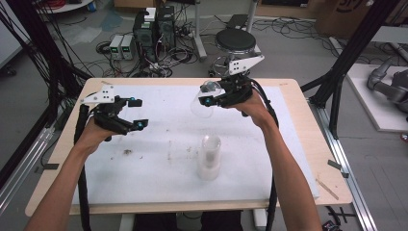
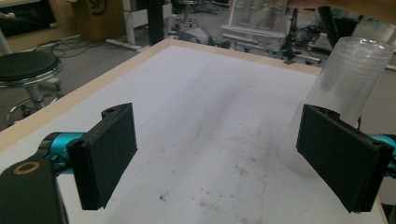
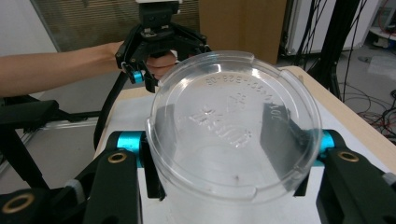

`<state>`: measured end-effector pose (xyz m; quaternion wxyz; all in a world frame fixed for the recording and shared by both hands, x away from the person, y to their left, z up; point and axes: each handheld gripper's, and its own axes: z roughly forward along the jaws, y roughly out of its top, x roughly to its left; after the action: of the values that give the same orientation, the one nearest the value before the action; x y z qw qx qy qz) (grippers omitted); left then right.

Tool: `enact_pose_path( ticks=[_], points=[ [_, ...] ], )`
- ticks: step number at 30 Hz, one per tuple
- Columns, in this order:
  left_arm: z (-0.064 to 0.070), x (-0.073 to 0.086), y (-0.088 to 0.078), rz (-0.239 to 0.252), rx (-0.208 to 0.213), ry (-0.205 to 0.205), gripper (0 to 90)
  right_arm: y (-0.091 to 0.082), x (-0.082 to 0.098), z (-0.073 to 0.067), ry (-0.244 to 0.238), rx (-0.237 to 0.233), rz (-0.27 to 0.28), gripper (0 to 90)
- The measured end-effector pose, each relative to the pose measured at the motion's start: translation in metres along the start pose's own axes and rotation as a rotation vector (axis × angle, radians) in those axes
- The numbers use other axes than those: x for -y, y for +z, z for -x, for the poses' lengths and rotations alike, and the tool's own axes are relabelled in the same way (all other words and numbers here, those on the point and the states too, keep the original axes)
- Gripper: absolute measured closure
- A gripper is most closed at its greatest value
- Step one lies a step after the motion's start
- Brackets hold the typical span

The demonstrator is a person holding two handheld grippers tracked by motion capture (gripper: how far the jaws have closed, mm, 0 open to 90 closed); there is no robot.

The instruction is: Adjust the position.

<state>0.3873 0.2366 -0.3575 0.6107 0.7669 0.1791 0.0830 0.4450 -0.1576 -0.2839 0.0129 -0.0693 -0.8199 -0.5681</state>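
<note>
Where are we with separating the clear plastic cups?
Done: one cup stack stands inverted on the white mat. In hand: the right tool is shut on a clear cup, lifted off the table. Left: the left tool is open, holding nothing, apart from both.

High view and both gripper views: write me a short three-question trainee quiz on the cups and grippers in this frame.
1. True or false: the right gripper holds a clear plastic cup clear of the table.
2. What is between the jaws of the left gripper?
A. a cup
B. nothing
C. a cable
3. Where is the cup stack, and how does it stand?

Key
1. True: the jaws clamp the cup's sides, with its base towards the right gripper view's camera.
2. B: the jaws stand apart above the white mat.
3. On the mat, near the table's front edge, between the forearms, upside down with the bases up.
</note>
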Motion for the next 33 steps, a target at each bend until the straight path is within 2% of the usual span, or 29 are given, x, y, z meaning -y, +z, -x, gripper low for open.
enact_pose_path(
  ticks=[3,7,13,18,28,33],
  points=[
    [-0.003,-0.007,0.009,-0.004,0.047,0.005,12.1,0.002,0.0,0.0,-0.006,-0.005,-0.001,46.8],
    [-0.006,-0.018,0.021,-0.01,0.089,0.023,12.1,0.004,0.0,0.001,-0.017,-0.007,0.002,46.9],
    [-0.009,-0.031,0.032,0.012,0.115,0.037,12.2,0.006,-0.001,-0.002,-0.014,-0.019,-0.002,47.1],
    [-0.005,-0.038,0.046,0.045,0.148,0.064,12.2,0.007,-0.002,-0.003,-0.015,-0.026,0.002,47.2],
    [0.003,-0.047,0.084,0.07,0.233,0.056,12.2,0.009,-0.004,-0.005,-0.033,-0.05,0.035,47.5],
    [0.006,-0.05,0.095,0.084,0.248,0.061,12.3,0.008,-0.004,-0.005,-0.027,-0.057,0.049,47.5]
  ],
)
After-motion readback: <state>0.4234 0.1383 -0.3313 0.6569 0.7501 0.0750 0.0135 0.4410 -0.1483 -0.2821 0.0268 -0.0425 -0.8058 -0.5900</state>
